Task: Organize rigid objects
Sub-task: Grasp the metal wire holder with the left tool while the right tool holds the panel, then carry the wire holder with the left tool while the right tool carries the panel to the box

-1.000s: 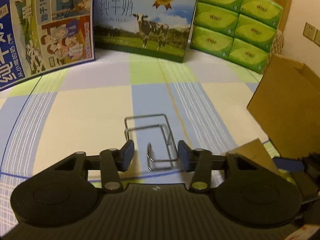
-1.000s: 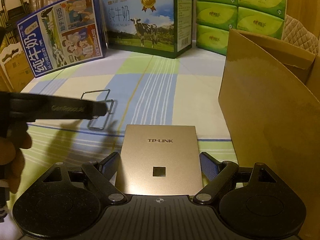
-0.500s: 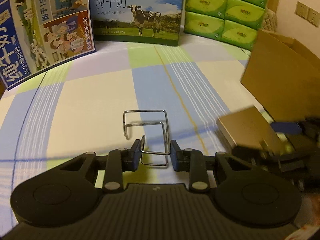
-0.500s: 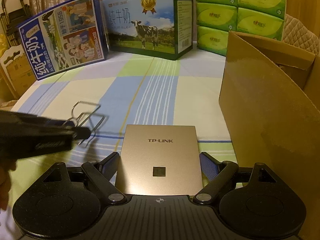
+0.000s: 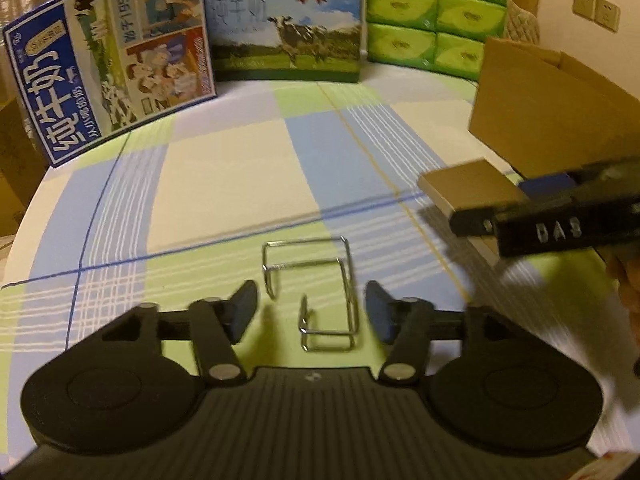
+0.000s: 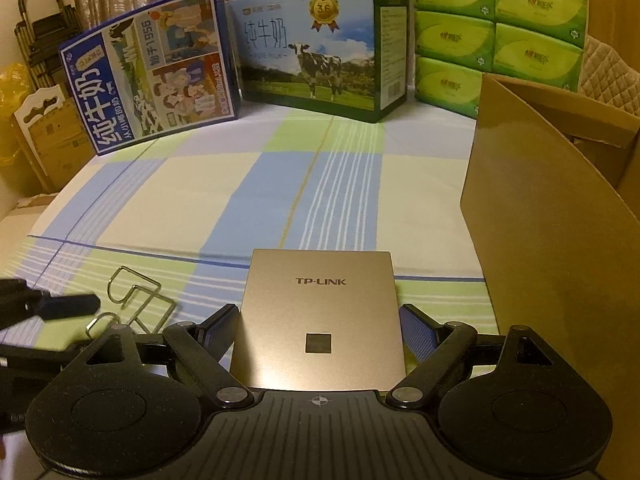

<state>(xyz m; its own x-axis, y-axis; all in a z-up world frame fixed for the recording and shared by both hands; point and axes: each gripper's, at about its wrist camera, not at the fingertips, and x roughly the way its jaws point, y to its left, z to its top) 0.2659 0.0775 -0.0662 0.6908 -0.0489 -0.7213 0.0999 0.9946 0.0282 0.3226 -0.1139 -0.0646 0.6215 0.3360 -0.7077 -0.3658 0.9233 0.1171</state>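
Note:
A bent silver wire rack [image 5: 316,292] lies on the checked cloth between the fingers of my left gripper [image 5: 311,312]. The jaws are opening and the blue pads [image 5: 244,308] stand clear of the wire on both sides. My right gripper [image 6: 318,332] is shut on a flat gold TP-LINK panel [image 6: 320,312], its pads pressing the two side edges. In the left wrist view that panel [image 5: 468,192] shows at the right, held by the right gripper [image 5: 560,220]. The right wrist view has the wire rack [image 6: 136,304] at lower left beside the left gripper's fingertip [image 6: 68,306].
An open cardboard box [image 6: 552,208] stands at the right, close to the held panel. Two milk cartons [image 6: 152,68] [image 6: 316,48] and stacked green tissue packs [image 6: 496,36] line the back. A hand [image 5: 626,284] shows at the right edge. The checked cloth [image 6: 200,200] covers the surface.
My left gripper closed on the wire rack, pulled it nearer, and has now spread its jaws off it. The right gripper and its panel have stayed put.

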